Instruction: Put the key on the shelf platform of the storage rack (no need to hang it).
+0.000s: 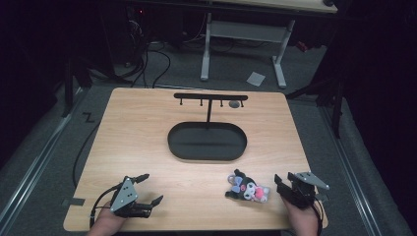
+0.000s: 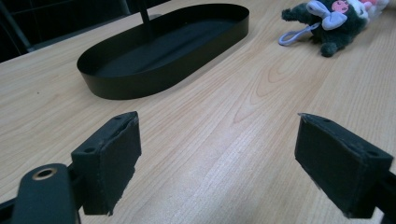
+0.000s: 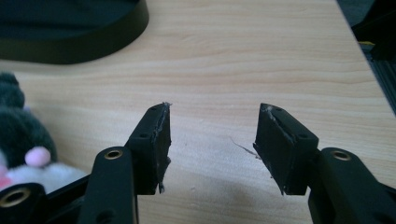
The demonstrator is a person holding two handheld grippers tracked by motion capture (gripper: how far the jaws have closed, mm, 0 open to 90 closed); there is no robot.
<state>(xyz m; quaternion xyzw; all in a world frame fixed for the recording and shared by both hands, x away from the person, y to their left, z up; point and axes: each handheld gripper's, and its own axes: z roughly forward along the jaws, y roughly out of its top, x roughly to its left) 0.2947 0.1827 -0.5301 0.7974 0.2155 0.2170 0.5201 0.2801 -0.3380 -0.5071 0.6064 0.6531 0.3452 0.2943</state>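
The right tool (image 1: 286, 184) sat at the table's near edge, its jaws parted with nothing between them, just right of the plush toy (image 1: 247, 188). The left tool (image 1: 149, 189) rested well apart, jaws spread wide and empty. To take the toy cleanly, the right tool would probably do best to swing left and pinch the soft body, or perhaps the pale loop (image 2: 294, 35), though the toy's near side was hard to read. Beyond lay a black oval tray (image 1: 207, 141) with a hook stand (image 1: 210, 97) on the pale wooden table (image 1: 137, 132); grey floor and cables surrounded it in a dark room.
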